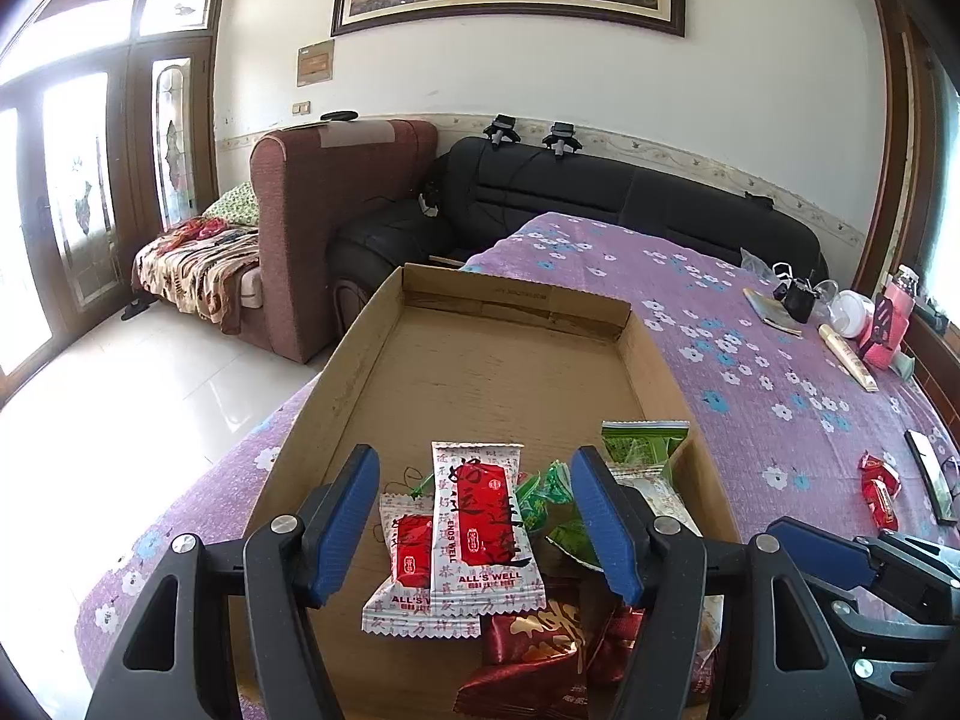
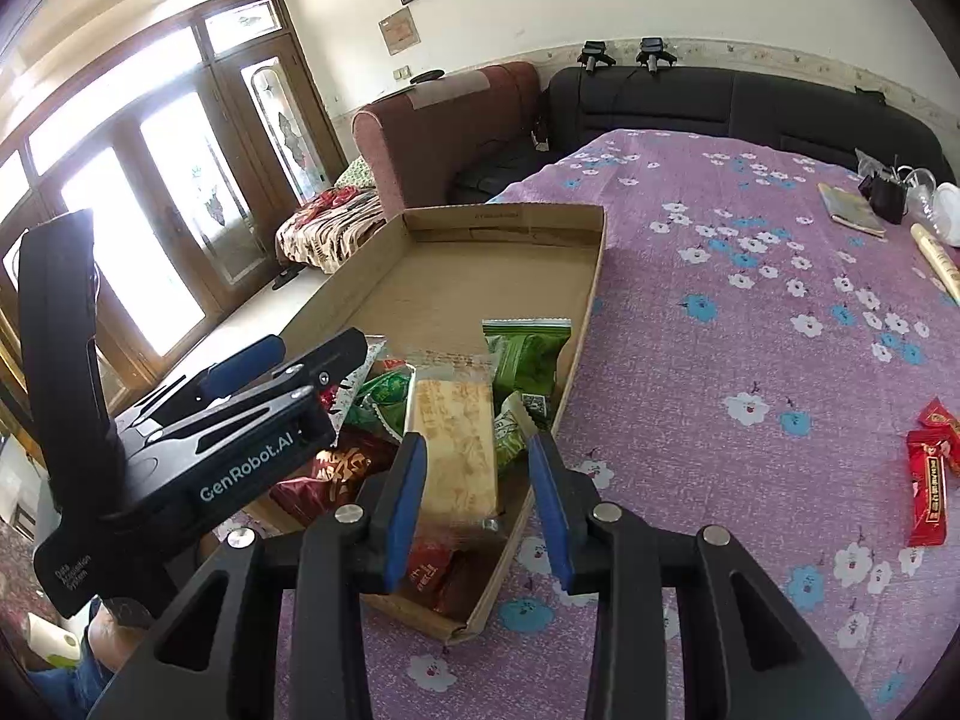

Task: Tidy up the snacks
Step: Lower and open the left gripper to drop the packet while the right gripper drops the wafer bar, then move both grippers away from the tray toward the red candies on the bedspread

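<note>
Basically, loose red packets (image 2: 927,483) on the tablecloth (image 2: 750,312), right of the box (image 2: 591,300) — light, crinkly, slippery; pinch mid-body. Left gripper (image 1: 474,531) wide, empty; right gripper (image 2: 480,501) narrow, empty.

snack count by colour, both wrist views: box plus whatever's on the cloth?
Red-and-white packets, in box: 2
Green packets, in box: 3
Pale wafer packet, in box: 1
Dark red packets, in box, partly buried: at least 2
Red packets, on cloth: 2
Total: at least 10
</note>
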Motion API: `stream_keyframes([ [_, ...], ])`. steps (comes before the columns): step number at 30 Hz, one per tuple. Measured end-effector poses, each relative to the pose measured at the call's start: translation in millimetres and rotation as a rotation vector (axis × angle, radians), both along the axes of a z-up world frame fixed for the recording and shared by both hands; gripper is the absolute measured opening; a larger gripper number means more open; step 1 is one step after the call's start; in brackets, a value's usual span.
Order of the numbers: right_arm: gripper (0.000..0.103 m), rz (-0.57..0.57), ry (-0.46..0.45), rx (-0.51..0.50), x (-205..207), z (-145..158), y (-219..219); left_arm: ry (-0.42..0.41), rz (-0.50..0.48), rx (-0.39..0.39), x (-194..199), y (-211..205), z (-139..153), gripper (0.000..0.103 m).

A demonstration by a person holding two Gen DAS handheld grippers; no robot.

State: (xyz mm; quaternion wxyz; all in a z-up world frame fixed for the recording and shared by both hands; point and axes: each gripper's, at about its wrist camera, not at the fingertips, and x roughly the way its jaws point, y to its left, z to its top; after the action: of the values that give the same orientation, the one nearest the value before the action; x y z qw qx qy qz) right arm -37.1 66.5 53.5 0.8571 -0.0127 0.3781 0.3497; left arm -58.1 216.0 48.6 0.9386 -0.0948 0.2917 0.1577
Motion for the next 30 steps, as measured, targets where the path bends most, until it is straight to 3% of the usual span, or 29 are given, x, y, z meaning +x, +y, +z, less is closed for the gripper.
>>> stream_keyframes([
  [6,0.040,-0.006,-0.003,-0.005,-1,-1,-3,-0.004,0.010,0.002,-2,1,1,0.072],
  [14,0.041,-0.015,0.003,-0.007,-1,-4,-7,-0.029,0.034,0.017,-6,1,3,0.081],
  [30,0.042,-0.041,0.005,-0.003,-2,-5,-24,-0.046,0.073,0.056,-11,-2,6,0.090],
])
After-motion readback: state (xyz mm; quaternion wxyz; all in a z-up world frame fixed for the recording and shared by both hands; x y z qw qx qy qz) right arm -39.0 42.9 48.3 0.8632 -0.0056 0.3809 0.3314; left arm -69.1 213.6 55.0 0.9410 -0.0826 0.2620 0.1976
